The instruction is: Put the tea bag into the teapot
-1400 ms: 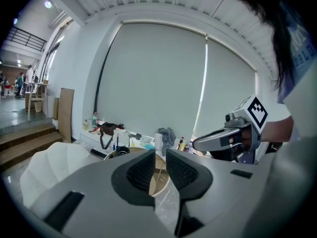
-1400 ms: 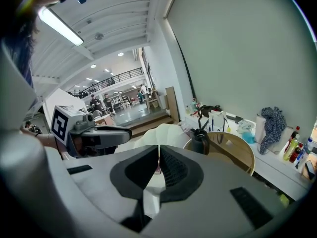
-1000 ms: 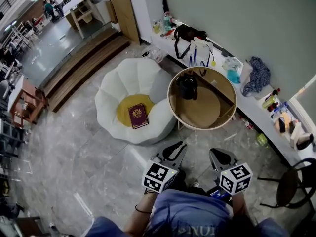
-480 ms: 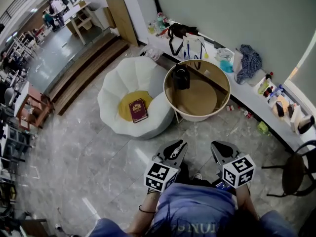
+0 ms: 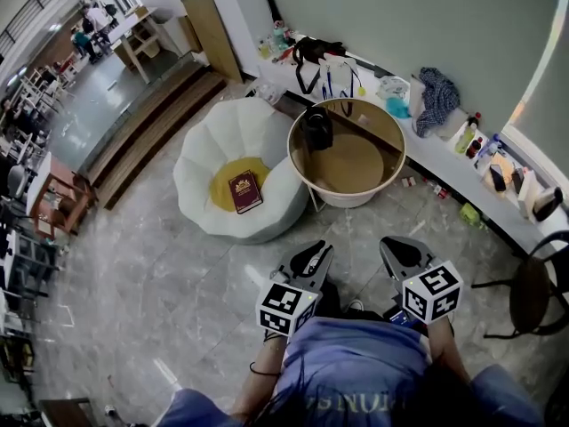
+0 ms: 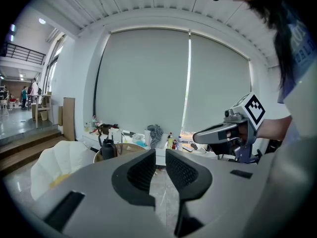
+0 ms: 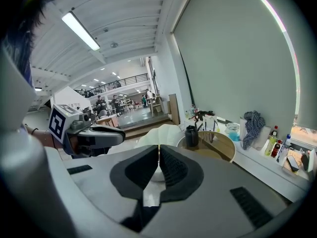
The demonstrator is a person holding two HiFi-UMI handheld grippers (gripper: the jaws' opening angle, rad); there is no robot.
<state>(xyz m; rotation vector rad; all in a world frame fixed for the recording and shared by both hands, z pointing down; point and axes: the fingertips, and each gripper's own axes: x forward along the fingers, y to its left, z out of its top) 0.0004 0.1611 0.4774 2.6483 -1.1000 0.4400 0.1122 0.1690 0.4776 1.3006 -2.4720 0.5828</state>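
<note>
A: Starting at the left gripper (image 6: 160,156): clenched?

B: Not quite. Parted by a narrow slit, with only grey floor showing through the gap. Grasping nothing.

A: And the right gripper (image 7: 158,153)?

B: Clenched, pad against pad, with nothing pinched between.

A: Held where?

B: Side by side, low, just ahead of the person's lap. Marker cubes toward the body, tips aimed at the round table (image 5: 356,200). Well apart from its near edge, with bare floor between.

A: Teapot?

B: Black teapot (image 5: 316,129), upright on the table, just inside the rim at the left edge, toward the far side. Visible ahead in both gripper views as well, far from either pair of jaws.

A: Tea bag?

B: Cannot tell; too small to pick out in any view.

A: Further out?

B: Just left of the table, close against its left edge, a white petal-shaped beanbag (image 5: 213,140). In its hollow a yellow cushion (image 5: 222,178), and lying on that a dark red book (image 5: 244,191). Behind the table's far edge, a white ledge (image 5: 444,163) along the wall, cluttered with a black bag (image 5: 316,50), a blue-grey cloth (image 5: 437,96) and some bottles (image 5: 471,136). At the far right, on the floor, a dark chair (image 5: 533,301).
</note>
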